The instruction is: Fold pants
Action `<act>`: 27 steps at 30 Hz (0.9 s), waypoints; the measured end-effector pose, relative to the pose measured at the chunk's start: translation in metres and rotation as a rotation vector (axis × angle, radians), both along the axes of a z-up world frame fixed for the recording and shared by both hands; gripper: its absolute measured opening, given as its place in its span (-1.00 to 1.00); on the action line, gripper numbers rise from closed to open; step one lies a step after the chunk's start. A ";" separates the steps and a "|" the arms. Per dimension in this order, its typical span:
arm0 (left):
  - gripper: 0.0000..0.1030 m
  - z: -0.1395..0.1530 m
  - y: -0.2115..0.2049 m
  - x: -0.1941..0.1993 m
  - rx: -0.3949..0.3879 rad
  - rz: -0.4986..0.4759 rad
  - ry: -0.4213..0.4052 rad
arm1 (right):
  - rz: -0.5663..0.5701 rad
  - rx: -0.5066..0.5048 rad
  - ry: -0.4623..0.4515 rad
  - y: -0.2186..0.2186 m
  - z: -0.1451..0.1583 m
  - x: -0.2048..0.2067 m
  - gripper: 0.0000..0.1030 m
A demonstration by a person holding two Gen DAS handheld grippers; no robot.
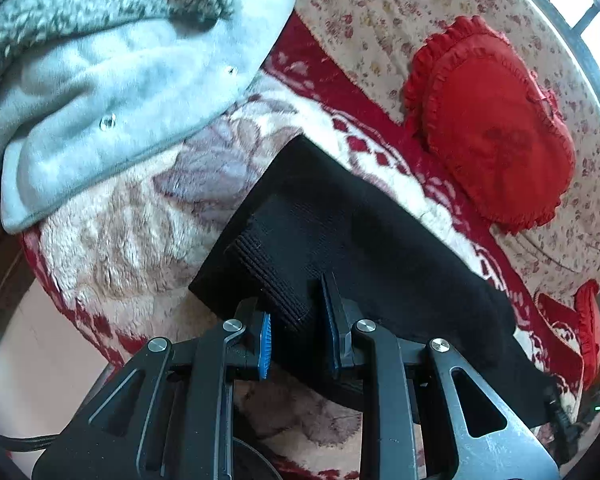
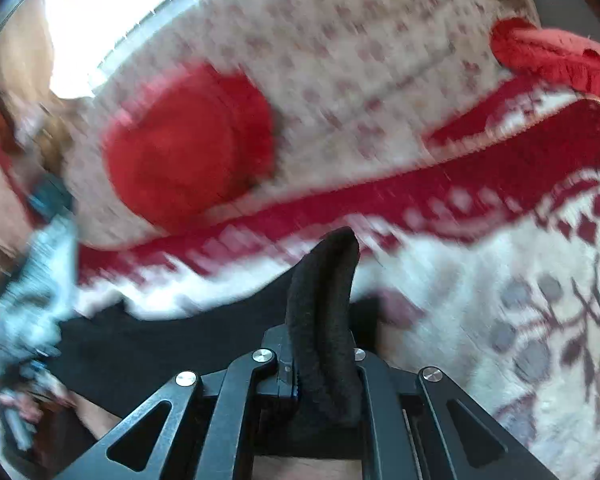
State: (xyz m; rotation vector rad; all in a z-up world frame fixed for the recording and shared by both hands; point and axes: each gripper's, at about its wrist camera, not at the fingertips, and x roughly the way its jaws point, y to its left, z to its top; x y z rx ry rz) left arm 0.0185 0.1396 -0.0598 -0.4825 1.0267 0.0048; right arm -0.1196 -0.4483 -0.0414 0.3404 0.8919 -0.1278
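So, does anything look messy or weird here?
Not really. The black pants lie partly folded on the blanket, pinched by both tools. Only the grey fleece jacket sits in a rumpled heap beside them.

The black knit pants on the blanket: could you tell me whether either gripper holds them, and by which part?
Both do. The left gripper pinches the black knit pants at a ribbed edge; the right gripper clamps a bunched fold.
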 end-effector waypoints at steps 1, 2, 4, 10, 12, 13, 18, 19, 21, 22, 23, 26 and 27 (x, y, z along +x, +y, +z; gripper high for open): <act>-0.61 -0.001 0.001 -0.001 -0.003 -0.001 -0.003 | -0.008 0.017 0.043 -0.004 -0.008 -0.001 -0.88; -0.61 -0.001 0.002 -0.002 -0.005 -0.005 -0.005 | -0.016 0.023 0.028 -0.005 -0.007 -0.006 -0.88; -0.61 0.000 0.004 -0.001 -0.010 -0.011 -0.005 | -0.044 -0.038 0.026 -0.002 0.004 -0.011 -0.59; -0.61 0.011 0.003 -0.004 0.017 -0.029 -0.034 | -0.003 -0.053 -0.075 0.018 0.051 -0.013 -0.37; -0.61 0.016 0.000 -0.006 0.045 -0.042 -0.049 | 0.093 0.002 -0.096 0.043 0.054 0.000 -0.37; -0.61 0.019 -0.003 -0.008 0.069 -0.050 -0.056 | 0.166 0.055 -0.104 0.060 0.051 0.011 -0.37; -0.61 0.018 -0.006 -0.008 0.093 -0.051 -0.052 | 0.400 0.163 -0.082 0.149 0.028 0.074 -0.37; -0.61 0.017 -0.006 -0.008 0.088 -0.047 -0.050 | 0.430 0.173 -0.062 0.166 0.021 0.088 -0.37; -0.61 0.016 -0.005 -0.010 0.084 -0.048 -0.049 | 0.484 0.216 -0.021 0.189 0.009 0.112 -0.37; -0.61 0.016 -0.005 -0.010 0.085 -0.051 -0.049 | 0.511 0.219 0.004 0.203 0.000 0.125 -0.37; -0.61 0.015 -0.004 -0.011 0.084 -0.052 -0.049 | 0.523 0.207 0.021 0.212 -0.004 0.132 -0.37; -0.60 0.010 -0.003 -0.014 0.074 -0.050 -0.041 | 0.542 0.188 0.082 0.232 -0.026 0.159 -0.38; -0.60 0.009 -0.002 -0.014 0.074 -0.050 -0.040 | 0.546 0.198 0.090 0.235 -0.031 0.164 -0.53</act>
